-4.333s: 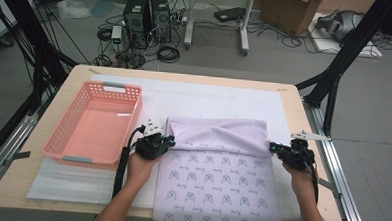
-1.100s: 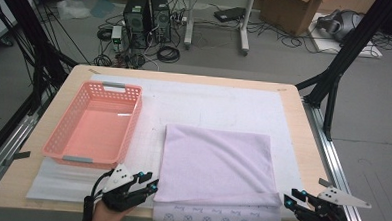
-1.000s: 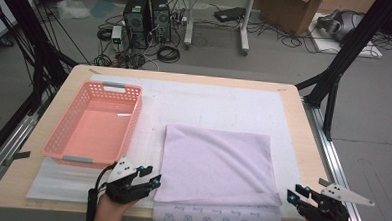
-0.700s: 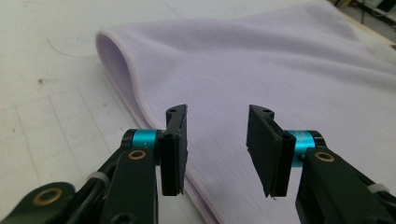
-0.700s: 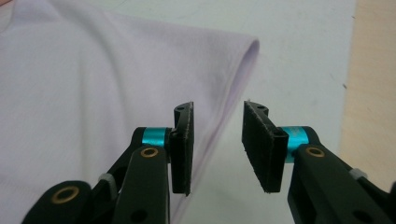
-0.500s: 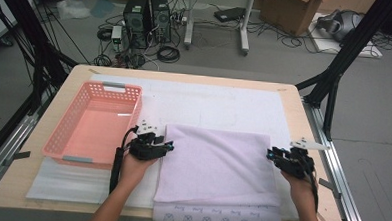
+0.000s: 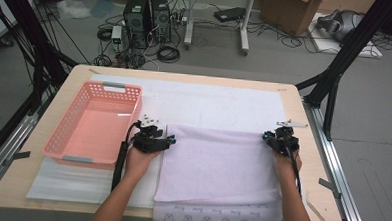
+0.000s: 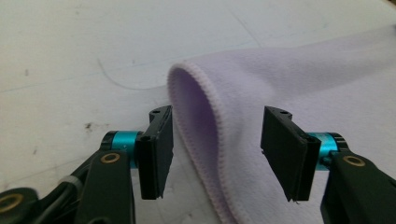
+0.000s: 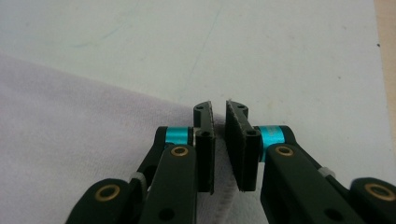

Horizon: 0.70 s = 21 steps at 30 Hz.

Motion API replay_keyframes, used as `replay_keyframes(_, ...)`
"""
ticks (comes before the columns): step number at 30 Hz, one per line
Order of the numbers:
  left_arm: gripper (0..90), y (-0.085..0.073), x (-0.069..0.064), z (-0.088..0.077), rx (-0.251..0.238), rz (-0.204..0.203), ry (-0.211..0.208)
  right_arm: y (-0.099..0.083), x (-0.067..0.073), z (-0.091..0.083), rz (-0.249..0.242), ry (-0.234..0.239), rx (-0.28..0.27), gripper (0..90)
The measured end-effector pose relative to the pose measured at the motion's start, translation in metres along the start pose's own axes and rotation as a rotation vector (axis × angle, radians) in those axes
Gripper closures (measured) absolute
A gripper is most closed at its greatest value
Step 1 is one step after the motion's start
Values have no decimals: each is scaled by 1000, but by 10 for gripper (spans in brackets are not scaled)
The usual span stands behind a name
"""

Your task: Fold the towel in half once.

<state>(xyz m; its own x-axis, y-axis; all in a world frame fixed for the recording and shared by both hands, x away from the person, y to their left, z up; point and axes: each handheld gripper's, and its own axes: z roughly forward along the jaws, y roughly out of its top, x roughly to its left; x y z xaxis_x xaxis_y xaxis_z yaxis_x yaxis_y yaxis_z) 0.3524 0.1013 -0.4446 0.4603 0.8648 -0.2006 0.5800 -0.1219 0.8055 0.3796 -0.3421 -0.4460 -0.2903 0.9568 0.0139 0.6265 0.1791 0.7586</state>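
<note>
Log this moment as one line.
left tool: open around towel fold | right tool: shut on towel edge | basket: empty

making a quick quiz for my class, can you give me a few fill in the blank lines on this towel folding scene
1. The basket beside the lilac towel is ____ in colour.
2. The left gripper has its jaws ____, one on each side of the towel's folded edge, not pressing it.
3. The right gripper is pinching the towel's ____.
4. The basket sits on the person's ____ side of the towel.

Missing words: pink; open; edge; left
</note>
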Motion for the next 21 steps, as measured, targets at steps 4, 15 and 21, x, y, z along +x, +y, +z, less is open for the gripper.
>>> replay_keyframes(4, 403, 6, 2, 7, 25, -15, 17, 1, -3, -11, -6, 13, -58, 650)
replay_keyframes(15, 500, 17, -3, 31, 81, 69, 63, -6, -11, -7, -10, 95, 50, 372)
replay_keyframes(21, 827, 17, -8, 32, 81, 76, 16, -4, 1, -10, -53, 165, 75, 842)
